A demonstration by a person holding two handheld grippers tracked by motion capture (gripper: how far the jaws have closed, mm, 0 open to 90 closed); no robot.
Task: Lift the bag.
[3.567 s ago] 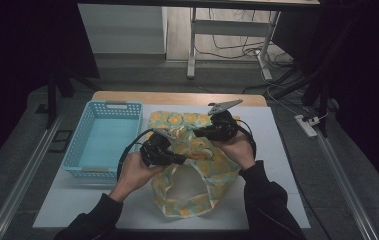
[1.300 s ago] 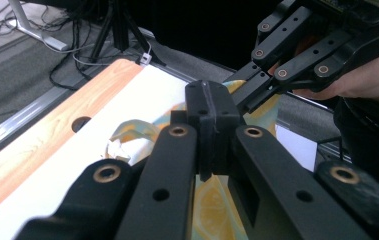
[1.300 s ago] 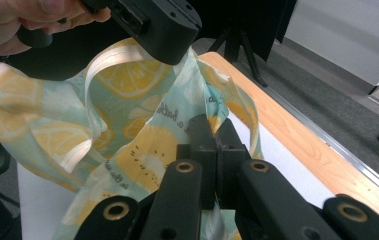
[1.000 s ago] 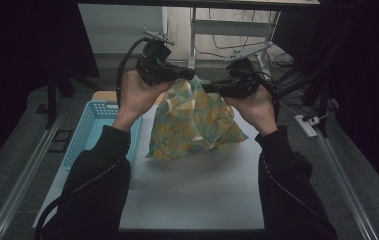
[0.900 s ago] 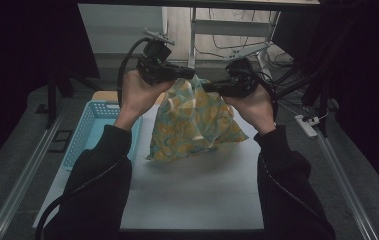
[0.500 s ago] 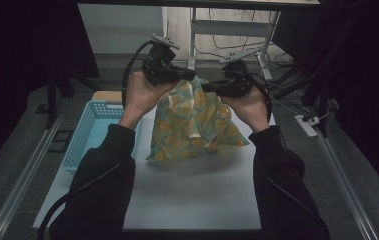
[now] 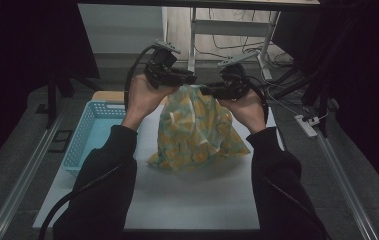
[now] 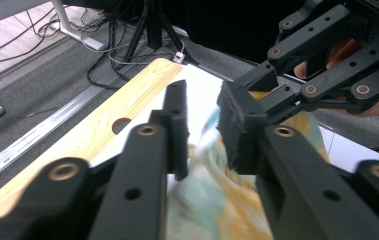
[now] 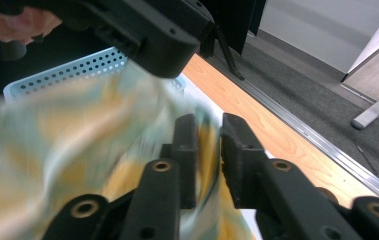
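Observation:
A thin cloth (image 7: 197, 130) printed in yellow and pale green hangs in the air above the white table top (image 7: 192, 200). Its top edge is bunched between my two grippers, which face each other at about chest height. My left gripper (image 7: 191, 80) (image 8: 203, 125) has the cloth (image 8: 212, 200) between its jaws, with a small gap still showing near the tips. From the other side my right gripper (image 7: 208, 91) (image 9: 209, 150) pinches the cloth (image 9: 77, 140). The lower hem rests on the table.
A light blue perforated basket (image 7: 89, 137) (image 9: 62, 70) stands at the table's left side. The wooden table edge (image 8: 127, 107) (image 9: 257, 120) runs along the far end. Beyond it are cables and desk legs (image 7: 193, 35) on the floor, and a power strip (image 7: 308, 125) at the right.
The cloth lay on the table 3.6 s ago; it now hangs lifted. Over the last second both grippers have come closer together, bunching its top edge.

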